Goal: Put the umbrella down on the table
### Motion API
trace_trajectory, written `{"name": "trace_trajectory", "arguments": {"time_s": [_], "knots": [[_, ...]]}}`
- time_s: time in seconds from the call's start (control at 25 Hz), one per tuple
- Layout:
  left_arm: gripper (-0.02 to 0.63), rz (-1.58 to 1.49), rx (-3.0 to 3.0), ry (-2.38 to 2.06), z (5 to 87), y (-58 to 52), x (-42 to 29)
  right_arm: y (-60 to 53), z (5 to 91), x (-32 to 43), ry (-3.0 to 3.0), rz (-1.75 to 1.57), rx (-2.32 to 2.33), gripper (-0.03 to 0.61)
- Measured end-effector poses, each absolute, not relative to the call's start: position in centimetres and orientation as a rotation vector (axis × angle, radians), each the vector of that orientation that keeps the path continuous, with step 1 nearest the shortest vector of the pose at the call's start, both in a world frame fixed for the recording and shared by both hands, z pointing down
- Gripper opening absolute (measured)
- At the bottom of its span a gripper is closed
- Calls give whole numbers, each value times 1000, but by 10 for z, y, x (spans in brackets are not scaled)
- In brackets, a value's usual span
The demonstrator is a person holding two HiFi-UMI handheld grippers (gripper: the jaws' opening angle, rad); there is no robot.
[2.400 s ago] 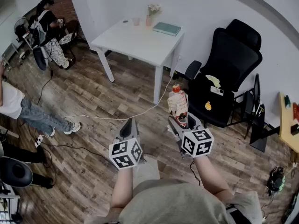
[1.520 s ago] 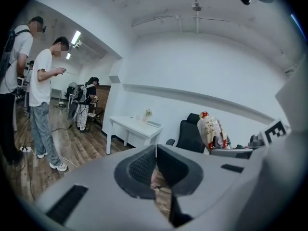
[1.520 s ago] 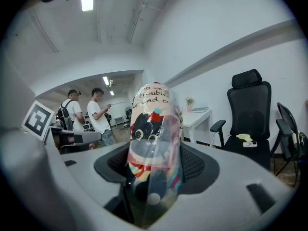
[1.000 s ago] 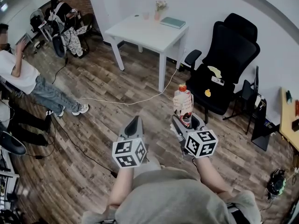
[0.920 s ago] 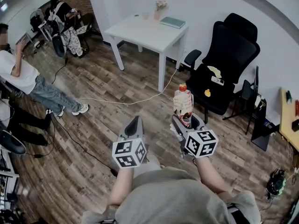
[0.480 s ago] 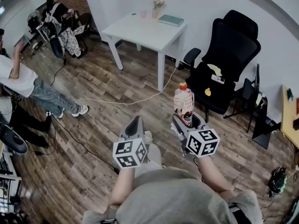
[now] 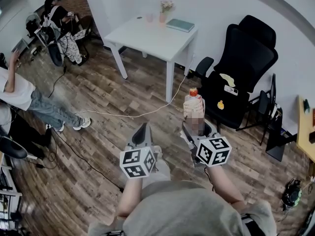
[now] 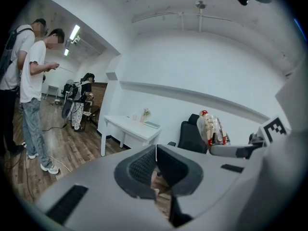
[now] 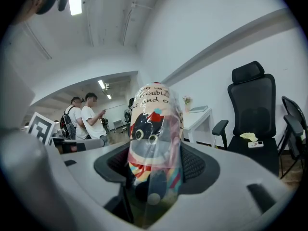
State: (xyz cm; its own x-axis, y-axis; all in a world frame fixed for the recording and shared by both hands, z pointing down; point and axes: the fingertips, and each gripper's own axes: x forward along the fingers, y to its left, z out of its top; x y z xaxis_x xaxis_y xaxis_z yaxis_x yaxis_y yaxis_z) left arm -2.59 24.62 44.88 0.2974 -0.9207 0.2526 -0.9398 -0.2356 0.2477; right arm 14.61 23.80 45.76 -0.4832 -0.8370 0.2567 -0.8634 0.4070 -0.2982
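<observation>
A folded umbrella (image 7: 193, 108) in a clear sleeve, with a cartoon print and a red tip, stands upright between the jaws of my right gripper (image 7: 197, 128), which is shut on its lower part. In the right gripper view the umbrella (image 9: 153, 129) fills the gap between the pads. My left gripper (image 7: 142, 132) is beside it at the left, shut with nothing in it; its pads (image 8: 144, 165) meet in the left gripper view. The white table (image 7: 147, 39) stands ahead by the wall, well beyond both grippers.
On the table are a teal book (image 7: 180, 25), a small vase (image 7: 162, 19) and a cup. A black office chair (image 7: 241, 70) stands right of it. A white cable (image 7: 133, 115) lies across the wood floor. People (image 7: 22, 95) stand at the left.
Both grippers have moved forward over the floor toward the white table, the umbrella still upright in the right one. The person at the left has shifted toward the picture's edge.
</observation>
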Motion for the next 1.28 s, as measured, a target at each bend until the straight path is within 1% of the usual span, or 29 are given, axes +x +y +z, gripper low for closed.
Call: {"name": "trace_trajectory", "arguments": {"time_s": [0.48,0.92,1.28], "knots": [[9,80,2210,-1688,443,130,-69,120,448,104,-2582,614,1574,270],[9,94,2229,-1632,441,31,-92,21,443,77,-2564,629,1589,272],[9,94,2262,-1591,440,-30,-111,-37,442,55,-2554,630,1627,271]]}}
